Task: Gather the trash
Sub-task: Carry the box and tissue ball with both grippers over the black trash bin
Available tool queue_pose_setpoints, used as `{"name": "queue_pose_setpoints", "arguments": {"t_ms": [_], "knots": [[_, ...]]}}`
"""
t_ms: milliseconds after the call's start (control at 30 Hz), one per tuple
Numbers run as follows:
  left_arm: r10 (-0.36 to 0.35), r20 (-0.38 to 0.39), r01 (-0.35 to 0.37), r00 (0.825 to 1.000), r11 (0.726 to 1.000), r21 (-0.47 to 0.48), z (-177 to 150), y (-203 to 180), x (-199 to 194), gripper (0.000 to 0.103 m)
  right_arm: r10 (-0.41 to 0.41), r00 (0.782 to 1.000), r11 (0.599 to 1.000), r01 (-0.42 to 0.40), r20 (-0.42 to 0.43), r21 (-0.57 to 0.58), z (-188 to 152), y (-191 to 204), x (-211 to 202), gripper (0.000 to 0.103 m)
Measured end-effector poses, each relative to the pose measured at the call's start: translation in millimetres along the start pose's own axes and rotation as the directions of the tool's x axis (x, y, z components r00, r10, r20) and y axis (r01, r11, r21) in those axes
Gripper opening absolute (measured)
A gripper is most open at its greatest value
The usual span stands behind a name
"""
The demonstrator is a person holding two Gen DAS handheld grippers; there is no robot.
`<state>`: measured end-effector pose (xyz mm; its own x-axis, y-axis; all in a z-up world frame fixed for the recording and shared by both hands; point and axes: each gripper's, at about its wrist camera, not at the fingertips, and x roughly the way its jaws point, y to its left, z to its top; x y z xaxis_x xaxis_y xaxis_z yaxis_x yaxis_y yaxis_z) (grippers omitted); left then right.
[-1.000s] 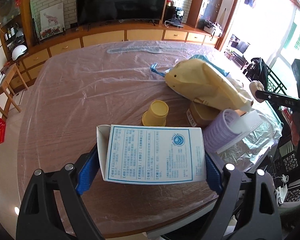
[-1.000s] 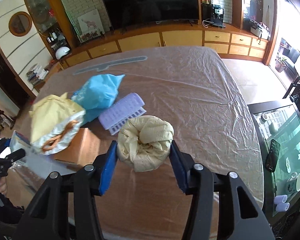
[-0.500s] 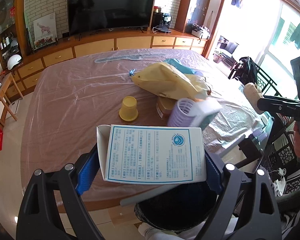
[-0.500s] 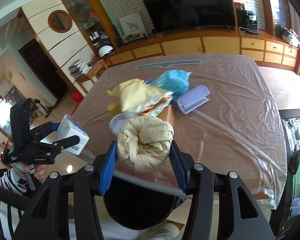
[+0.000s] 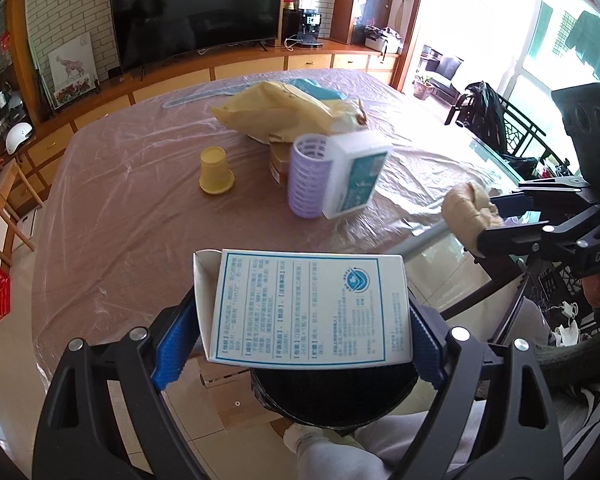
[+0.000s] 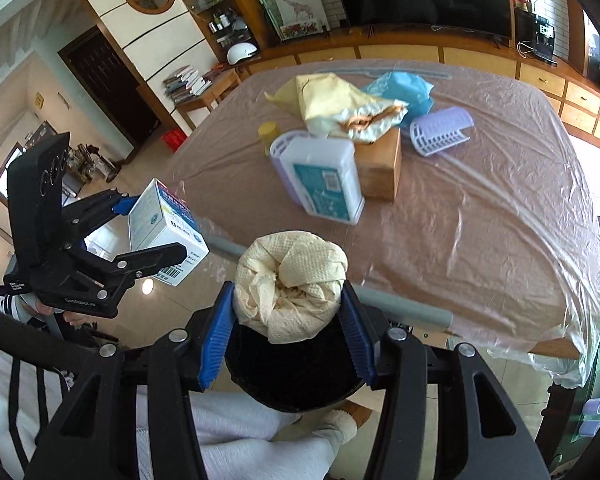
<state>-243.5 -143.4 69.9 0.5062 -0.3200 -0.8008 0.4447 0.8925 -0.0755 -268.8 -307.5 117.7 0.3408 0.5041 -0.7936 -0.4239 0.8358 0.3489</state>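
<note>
Holding two pieces of trash above the black bin (image 6: 292, 380), we keep both tools closed on their loads. Our left gripper (image 5: 300, 332) presses its blue pads against the two ends of a white carton (image 5: 308, 308); its upper face carries a blue frame with columns of small print and a round blue emblem, too small for us to read. From the right wrist view, a barcode shows on the lower side of this carton. Our right gripper (image 6: 288, 316) squeezes a crumpled cream paper ball (image 6: 290, 282) between its pads, directly over the bin's dark opening. The bin stands on the floor just in front of the table (image 6: 480, 240), beside the person's light trouser legs. On the body of the right tool we read "DAS" in the left wrist view.

Past the bin, the table is covered with clear plastic film. Nearest the bin on it lies a white container with a teal label (image 6: 324, 184), the print blurred, leaning against a purple ribbed roller (image 5: 304, 176). A brown wooden box (image 6: 380, 164) touches the container behind. A yellow paper cup (image 5: 216, 170) stands upside down to the left of it. Behind the box rests a yellow bag (image 6: 340, 104), open at one end with something brown inside. A blue plastic bag (image 6: 404, 88) lies beyond it, and a second purple ribbed piece (image 6: 440, 130) is to the right of the box.
</note>
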Motion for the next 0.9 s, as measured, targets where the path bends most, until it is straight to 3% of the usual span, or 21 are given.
{"name": "queue_pose_setpoints", "arguments": {"t_ms": [400,900], "knots": [[-0.024,-0.065,0.024,0.998,1.0,0.001,-32,-15,13,0.089,-0.001,0.995,1.0,0.0,-0.097,-0.013,-31,8,29,0.05],[0.014,-0.135,-0.012,0.991,1.0,0.019,-65,-22,45,0.089,-0.036,0.984,0.999,0.042,-0.173,0.032,-53,-7,77,0.05]]}}
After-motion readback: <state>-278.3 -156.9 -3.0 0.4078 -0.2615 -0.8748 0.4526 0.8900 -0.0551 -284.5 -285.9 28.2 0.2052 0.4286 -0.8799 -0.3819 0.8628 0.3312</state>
